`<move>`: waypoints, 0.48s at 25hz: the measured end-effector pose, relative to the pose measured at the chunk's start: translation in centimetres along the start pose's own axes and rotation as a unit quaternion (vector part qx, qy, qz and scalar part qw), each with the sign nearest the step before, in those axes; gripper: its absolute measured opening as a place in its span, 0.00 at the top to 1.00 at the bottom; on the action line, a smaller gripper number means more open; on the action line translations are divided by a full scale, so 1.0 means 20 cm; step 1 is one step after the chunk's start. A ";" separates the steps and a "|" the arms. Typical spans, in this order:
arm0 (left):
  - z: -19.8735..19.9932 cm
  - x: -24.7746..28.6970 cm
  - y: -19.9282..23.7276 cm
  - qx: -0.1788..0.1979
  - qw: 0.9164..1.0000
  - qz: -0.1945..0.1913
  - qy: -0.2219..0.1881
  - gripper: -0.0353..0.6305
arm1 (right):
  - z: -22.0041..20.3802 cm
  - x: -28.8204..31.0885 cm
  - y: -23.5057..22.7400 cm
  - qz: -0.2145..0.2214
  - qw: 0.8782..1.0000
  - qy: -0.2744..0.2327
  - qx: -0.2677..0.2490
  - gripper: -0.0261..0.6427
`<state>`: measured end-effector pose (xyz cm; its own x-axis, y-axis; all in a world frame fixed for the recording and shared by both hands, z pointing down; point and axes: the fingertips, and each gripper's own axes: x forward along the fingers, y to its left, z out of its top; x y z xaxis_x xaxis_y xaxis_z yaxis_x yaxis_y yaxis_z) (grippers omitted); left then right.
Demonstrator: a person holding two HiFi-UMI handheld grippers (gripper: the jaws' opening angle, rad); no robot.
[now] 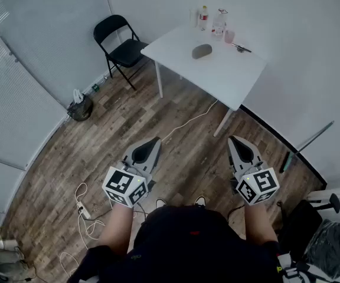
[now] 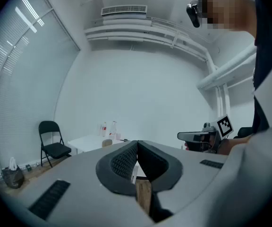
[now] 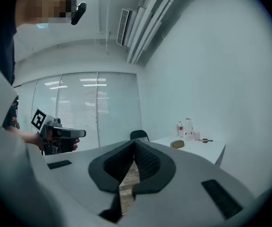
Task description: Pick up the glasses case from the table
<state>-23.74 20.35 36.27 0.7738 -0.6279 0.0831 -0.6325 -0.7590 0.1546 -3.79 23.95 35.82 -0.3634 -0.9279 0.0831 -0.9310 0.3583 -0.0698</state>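
Observation:
The glasses case (image 1: 202, 51) is a grey-olive oval lying near the middle of the white table (image 1: 229, 78), far ahead of me. It also shows small in the left gripper view as the case (image 2: 107, 143) and in the right gripper view as the case (image 3: 177, 144). My left gripper (image 1: 153, 142) and right gripper (image 1: 232, 140) are held level over the wooden floor, well short of the table. Both have their jaws shut with nothing between them, as seen at the left gripper (image 2: 136, 151) and the right gripper (image 3: 134, 149).
Bottles (image 1: 203, 17), a clear jug (image 1: 219, 23), a small pink cup (image 1: 229, 37) and a dark tool (image 1: 239, 48) stand at the table's far side. A black folding chair (image 1: 120, 46) is left of it. Cables (image 1: 81, 211) and a white cord (image 1: 188, 122) lie on the floor.

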 end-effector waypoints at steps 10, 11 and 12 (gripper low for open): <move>-0.01 0.06 -0.02 0.004 1.000 -0.004 0.003 0.91 | -0.01 0.02 -0.04 0.004 1.000 -0.002 0.007 0.93; -0.01 0.06 -0.02 0.004 1.000 -0.004 0.003 0.91 | -0.01 0.02 -0.05 0.005 1.000 -0.006 0.010 0.93; -0.01 0.07 -0.02 0.003 1.000 -0.003 0.003 0.91 | -0.01 0.02 -0.05 0.006 1.000 -0.010 0.015 0.93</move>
<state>-22.41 19.94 36.46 0.7784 -0.6216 0.0885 -0.6273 -0.7645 0.1484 -3.01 23.23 36.08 -0.3741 -0.9253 0.0615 -0.9248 0.3673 -0.0995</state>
